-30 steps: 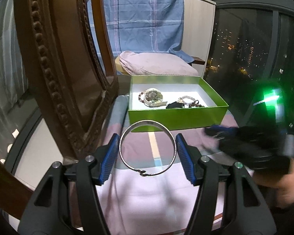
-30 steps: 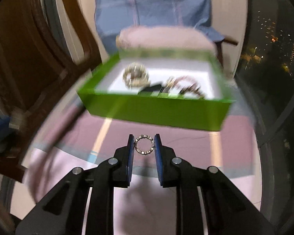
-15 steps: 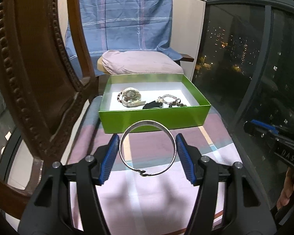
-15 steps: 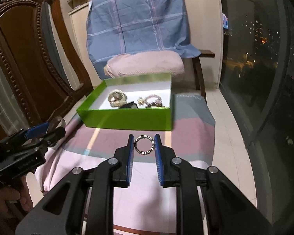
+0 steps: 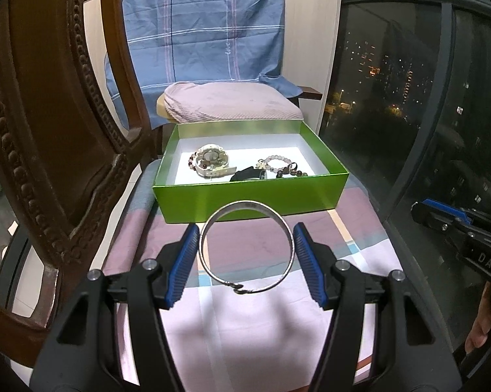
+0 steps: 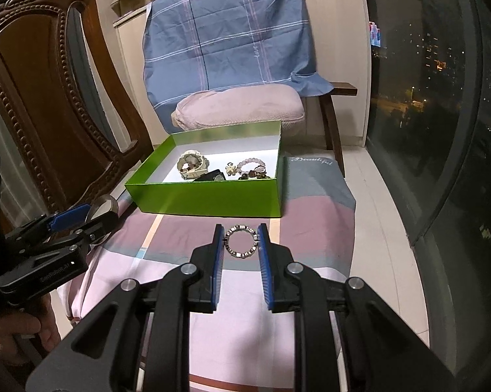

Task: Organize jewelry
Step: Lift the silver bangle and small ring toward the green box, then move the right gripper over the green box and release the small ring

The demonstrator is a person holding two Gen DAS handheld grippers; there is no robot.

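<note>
A green box [image 5: 245, 199] [image 6: 212, 201] stands on a pink and purple cloth and holds a white watch [image 5: 211, 161] [image 6: 193, 165], bead bracelets [image 5: 278, 165] [image 6: 252, 170] and a dark item. My left gripper [image 5: 247, 250] is shut on a silver bangle [image 5: 212, 219], held above the cloth just in front of the box. It also shows at the left of the right wrist view [image 6: 78, 219]. My right gripper [image 6: 241, 241] is shut on a small beaded ring bracelet [image 6: 232, 230], in front of the box's right half.
A carved wooden chair back [image 5: 49, 130] [image 6: 33, 98] rises at the left. A chair with a pink cushion [image 5: 229, 101] and a blue plaid cloth [image 6: 229, 32] stands behind the box. A dark window [image 6: 441, 98] runs along the right.
Both grippers have drawn back from the box, each with its piece still held. The right gripper has swung out to the right side of the left wrist view.
</note>
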